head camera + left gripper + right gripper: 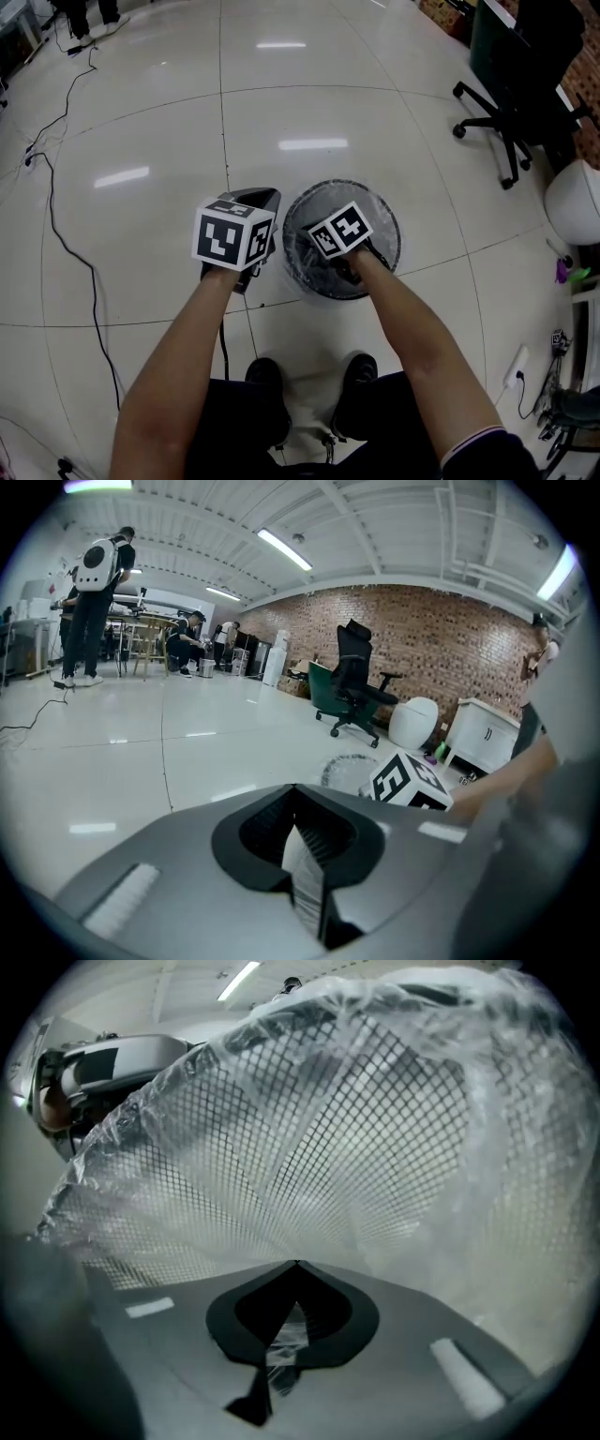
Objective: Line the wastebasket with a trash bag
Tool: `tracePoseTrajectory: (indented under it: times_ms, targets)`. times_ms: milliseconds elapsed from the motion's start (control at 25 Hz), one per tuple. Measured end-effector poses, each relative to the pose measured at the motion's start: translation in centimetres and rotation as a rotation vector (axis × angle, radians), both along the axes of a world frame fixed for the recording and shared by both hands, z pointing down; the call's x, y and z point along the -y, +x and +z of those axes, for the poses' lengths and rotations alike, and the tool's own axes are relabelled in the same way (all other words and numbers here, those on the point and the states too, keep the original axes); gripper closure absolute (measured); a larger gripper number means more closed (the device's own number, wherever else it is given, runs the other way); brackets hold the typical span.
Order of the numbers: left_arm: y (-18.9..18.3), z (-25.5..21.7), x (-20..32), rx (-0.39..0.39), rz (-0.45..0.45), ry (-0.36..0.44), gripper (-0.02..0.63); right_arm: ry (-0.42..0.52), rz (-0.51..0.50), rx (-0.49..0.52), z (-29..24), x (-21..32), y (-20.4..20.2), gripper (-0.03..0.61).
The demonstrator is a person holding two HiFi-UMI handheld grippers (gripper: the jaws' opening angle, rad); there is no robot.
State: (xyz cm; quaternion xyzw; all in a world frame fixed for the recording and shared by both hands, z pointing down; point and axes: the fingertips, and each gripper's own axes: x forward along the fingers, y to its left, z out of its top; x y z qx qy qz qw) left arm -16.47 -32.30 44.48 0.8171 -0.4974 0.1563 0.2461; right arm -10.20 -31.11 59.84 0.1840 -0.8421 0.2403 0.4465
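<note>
Right gripper view looks into a round black wire-mesh wastebasket [309, 1147]. Its mesh wall fills the upper frame, and a clear, crinkled plastic trash bag [487, 1091] is draped across it. The right gripper [296, 1267] is clenched, and a pinch of that clear film sits trapped between its pads, low in the centre of the frame.

In the head view the basket stands on the glossy pale tiled floor [169, 122], right of centre and just ahead of the person's black shoes [267, 375]. The right gripper's marker cube [339, 232] sits over the basket's mouth, and the forearm [412, 328] reaches to it from the lower right. The film shows as a pale sheen round the rim, but whether it is folded over the rim all the way round is hard to tell from here.

The left gripper [262, 197] hangs just left of the basket, beside it and outside it. In the left gripper view its jaws are closed tight, tips together, with nothing between them. Beyond them, right of centre, the basket's rim and the other gripper's cube appear. A black office chair [520, 66] stands well apart in the upper right of the head view.
</note>
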Motion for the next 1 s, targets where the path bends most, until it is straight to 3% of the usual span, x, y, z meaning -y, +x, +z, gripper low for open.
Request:
tracePoseTrajectory:
  times_ms: [280,1000]
  targets:
    - [-0.1,-0.3,-0.3,0.001,-0.011,0.002,0.603,-0.003,-0.005,-0.026,0.4,-0.8,1.2,0.578]
    - [-0.2,-0.7,-0.6,0.003,-0.011,0.002,0.603,0.036,-0.022,0.028,-1.9,-0.3,-0.9,0.577]
